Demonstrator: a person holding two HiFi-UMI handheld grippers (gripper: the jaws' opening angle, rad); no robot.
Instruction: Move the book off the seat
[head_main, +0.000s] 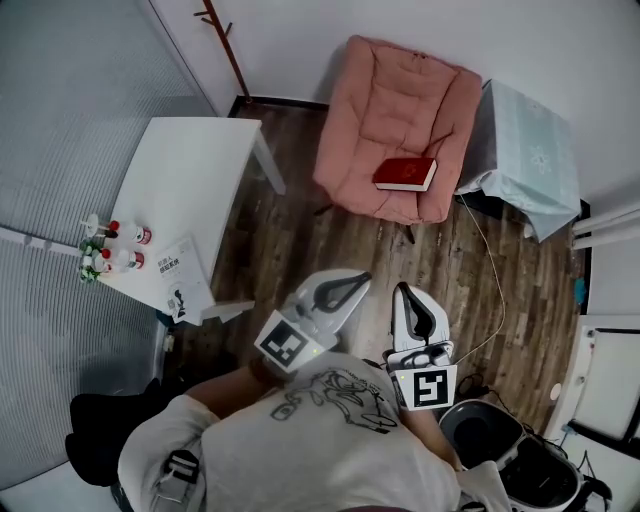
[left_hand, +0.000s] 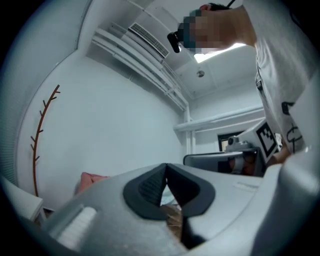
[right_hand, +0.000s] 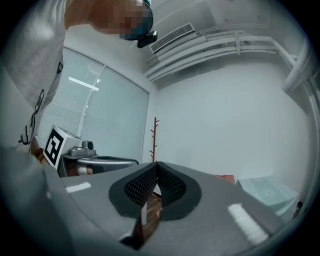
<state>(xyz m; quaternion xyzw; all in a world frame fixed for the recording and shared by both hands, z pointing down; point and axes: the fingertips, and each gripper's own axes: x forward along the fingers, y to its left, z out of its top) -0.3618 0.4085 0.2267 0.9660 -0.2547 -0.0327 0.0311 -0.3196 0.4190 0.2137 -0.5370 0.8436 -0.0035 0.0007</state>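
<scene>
A red book (head_main: 405, 173) lies flat on the front of the pink armchair's seat (head_main: 370, 190). Both grippers hover over the wooden floor well short of the chair, pointing level toward it. My left gripper (head_main: 362, 277) is shut with nothing in it, its dark pads (left_hand: 150, 187) meeting at the tip. My right gripper (head_main: 402, 289) is also shut and empty, its ribbed pads (right_hand: 140, 187) pressed together. In the left gripper view only the armchair's pink edge (left_hand: 90, 178) shows; the book is hidden there and in the right gripper view.
A white table (head_main: 195, 190) with small bottles (head_main: 110, 250) and a booklet (head_main: 183, 280) stands at the left. A side table under a pale blue cloth (head_main: 530, 150) sits right of the chair. A cable (head_main: 492, 270) crosses the floor; a dark bin (head_main: 485, 430) is at the lower right. A coat stand (right_hand: 154, 140) stands in the corner.
</scene>
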